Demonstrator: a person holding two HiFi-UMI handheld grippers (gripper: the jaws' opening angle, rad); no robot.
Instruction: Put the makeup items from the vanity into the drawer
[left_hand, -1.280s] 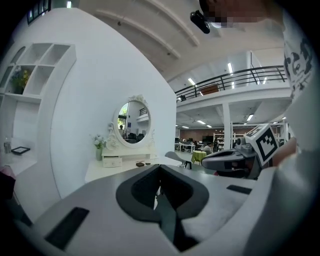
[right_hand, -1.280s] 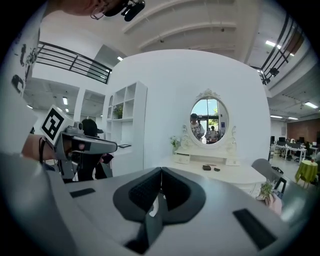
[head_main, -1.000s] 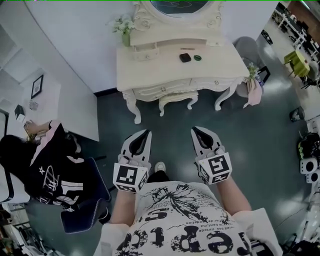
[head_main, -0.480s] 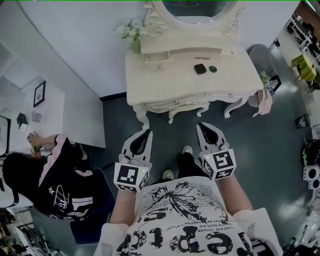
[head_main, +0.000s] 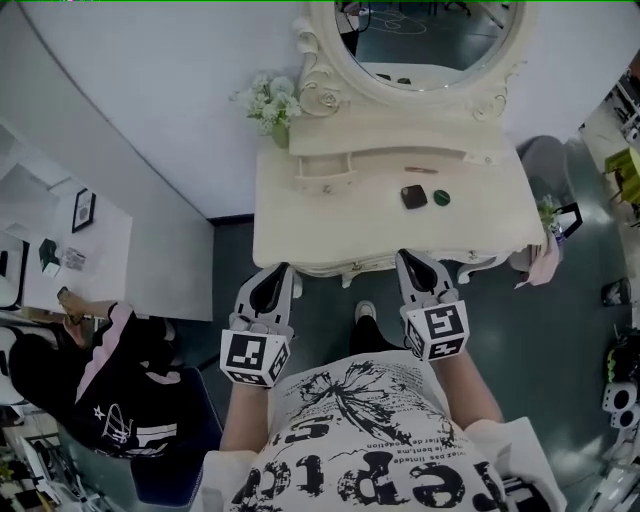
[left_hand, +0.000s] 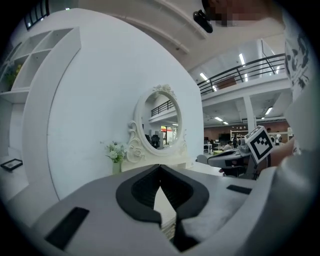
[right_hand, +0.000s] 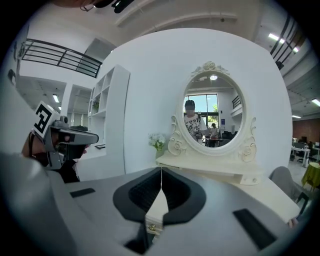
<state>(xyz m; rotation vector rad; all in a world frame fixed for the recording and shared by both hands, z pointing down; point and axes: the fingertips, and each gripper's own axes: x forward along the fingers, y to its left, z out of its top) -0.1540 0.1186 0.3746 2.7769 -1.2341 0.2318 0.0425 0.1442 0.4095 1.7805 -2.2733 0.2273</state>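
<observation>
The cream vanity (head_main: 300, 225) with its oval mirror (head_main: 430, 35) stands straight ahead. On its top lie a black square compact (head_main: 414, 196), a round green item (head_main: 441, 198) and a thin stick (head_main: 421, 170). A small raised drawer unit (head_main: 325, 172) sits at the back left of the top. My left gripper (head_main: 283, 267) and right gripper (head_main: 404, 256) point at the vanity's front edge, level and side by side. Both are shut and hold nothing. In the right gripper view a front drawer knob (right_hand: 151, 227) shows beyond the closed jaws.
White flowers in a vase (head_main: 272, 100) stand on the vanity's back left corner. A person in black (head_main: 110, 390) sits at a desk to my left, behind a white partition (head_main: 150, 240). A grey chair (head_main: 545, 160) stands right of the vanity.
I have walked toward the vanity with both grippers held out. It was well ahead of the tips; now they reach its front edge. The jaws stayed shut.
</observation>
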